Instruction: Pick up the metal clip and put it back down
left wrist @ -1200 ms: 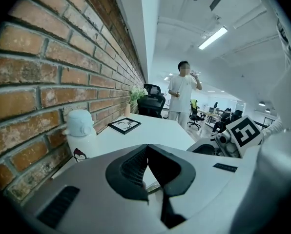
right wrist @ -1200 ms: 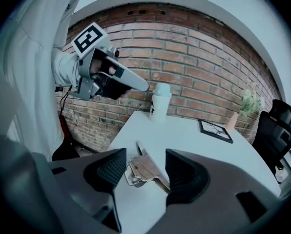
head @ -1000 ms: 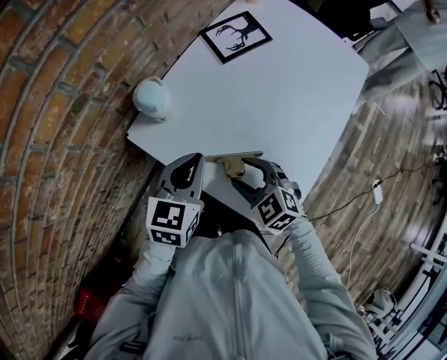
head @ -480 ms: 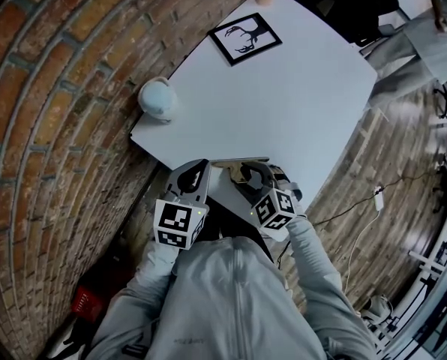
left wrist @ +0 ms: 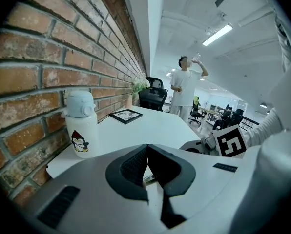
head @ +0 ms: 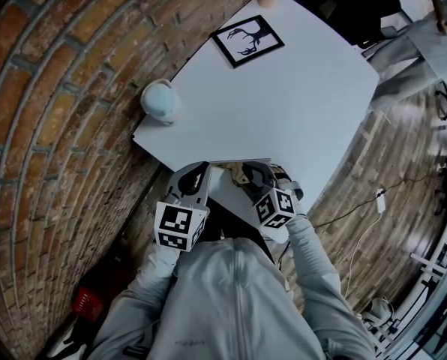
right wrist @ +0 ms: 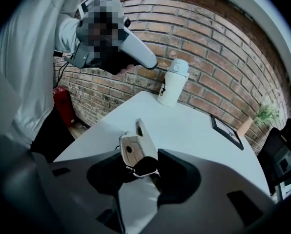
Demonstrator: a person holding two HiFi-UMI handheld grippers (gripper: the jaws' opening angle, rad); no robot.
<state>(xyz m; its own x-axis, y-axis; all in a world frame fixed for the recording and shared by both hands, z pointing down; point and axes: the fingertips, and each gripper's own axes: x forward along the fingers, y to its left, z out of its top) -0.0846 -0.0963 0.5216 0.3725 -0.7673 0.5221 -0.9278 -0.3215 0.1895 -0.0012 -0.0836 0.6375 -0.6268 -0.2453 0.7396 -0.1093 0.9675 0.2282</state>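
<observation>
Right gripper view: catches the right gripper [right wrist: 141, 164] with its jaws closing on the metal clip [right wrist: 135, 147]. Finds the clip's dark body filling the gap between the two pads, pressed from both sides, with its two pale flat handles standing up and out past the jaw tips. Places the clip low over the white bench [right wrist: 184, 126], close to its near edge; cannot tell whether resting there or just lifted. Beyond, picks out a white bottle [right wrist: 173, 84] standing on the bench against the brick wall [right wrist: 218, 57], a framed picture [right wrist: 226, 130] lying flat farther along, and a small potted plant [right wrist: 262, 115] at the far end.

Left gripper view: shows the left gripper [left wrist: 146, 154] clenched, pads meeting with nothing held between them. Looks along the bench past the bottle with its penguin print, and takes in a person [left wrist: 187, 84] standing well beyond the bench, one arm raised to the mouth.

Head view: sets both grippers side by side at the near edge of the bench, the left one near the right and apart from the clip.
</observation>
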